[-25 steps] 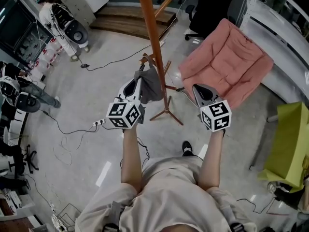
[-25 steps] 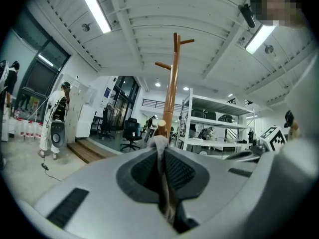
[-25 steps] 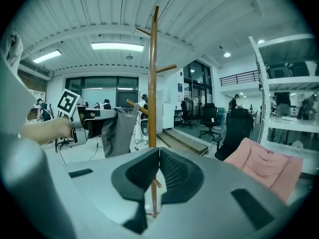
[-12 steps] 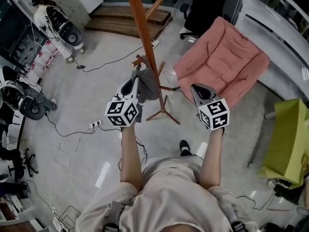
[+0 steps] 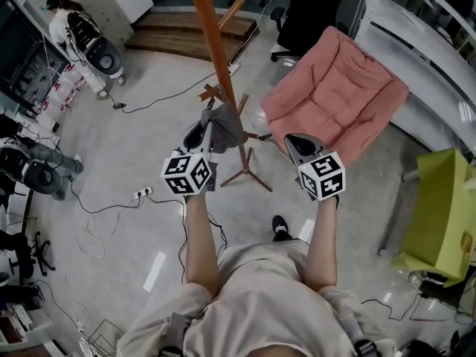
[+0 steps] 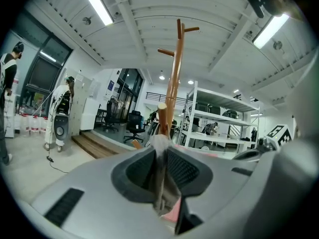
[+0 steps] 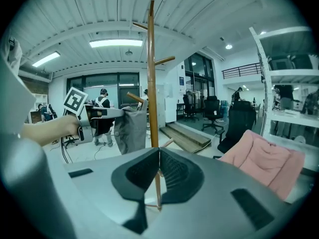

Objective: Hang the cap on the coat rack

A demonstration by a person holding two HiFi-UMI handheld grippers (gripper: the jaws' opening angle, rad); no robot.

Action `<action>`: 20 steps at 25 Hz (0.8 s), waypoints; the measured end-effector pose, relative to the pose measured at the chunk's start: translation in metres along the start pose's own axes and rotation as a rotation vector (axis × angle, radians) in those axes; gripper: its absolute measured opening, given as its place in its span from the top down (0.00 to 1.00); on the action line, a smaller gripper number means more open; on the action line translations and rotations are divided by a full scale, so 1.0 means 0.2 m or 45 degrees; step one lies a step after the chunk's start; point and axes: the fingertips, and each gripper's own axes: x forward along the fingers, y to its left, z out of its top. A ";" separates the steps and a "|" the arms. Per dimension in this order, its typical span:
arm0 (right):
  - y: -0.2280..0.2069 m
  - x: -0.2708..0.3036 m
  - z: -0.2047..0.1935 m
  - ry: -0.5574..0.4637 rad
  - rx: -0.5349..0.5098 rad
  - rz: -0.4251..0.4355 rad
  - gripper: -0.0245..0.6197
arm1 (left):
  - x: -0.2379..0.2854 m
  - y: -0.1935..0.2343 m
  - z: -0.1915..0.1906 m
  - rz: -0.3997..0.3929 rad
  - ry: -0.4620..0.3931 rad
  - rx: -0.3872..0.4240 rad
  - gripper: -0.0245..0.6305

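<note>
Cap clamped in left tool, beside rack

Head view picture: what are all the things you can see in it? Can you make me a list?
coat rack: one, brown wood, standing in the middle
cap: one, grey, beside the rack's pole
cushioned seat: one, pink, upper right
office chair: one, black, top, behind the pink seat
wooden step: one, brown, top, left of the pole
power strip: one, white, on the floor at left
other people: two, far left edge
left gripper: one, grey, jaws shut on the cap
right gripper: one, grey, jaws shut with nothing in them, right of the rack
forearms: two, bare, bottom middle
</note>
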 end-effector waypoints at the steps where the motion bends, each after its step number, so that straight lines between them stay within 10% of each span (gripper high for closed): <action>1: 0.02 0.00 -0.02 0.009 0.004 0.009 0.95 | -0.02 0.00 0.00 0.001 0.000 -0.002 0.84; 20: 0.57 -0.04 -0.21 -0.016 0.152 -0.002 0.95 | -0.64 0.00 -0.10 -0.049 -0.049 -0.029 0.83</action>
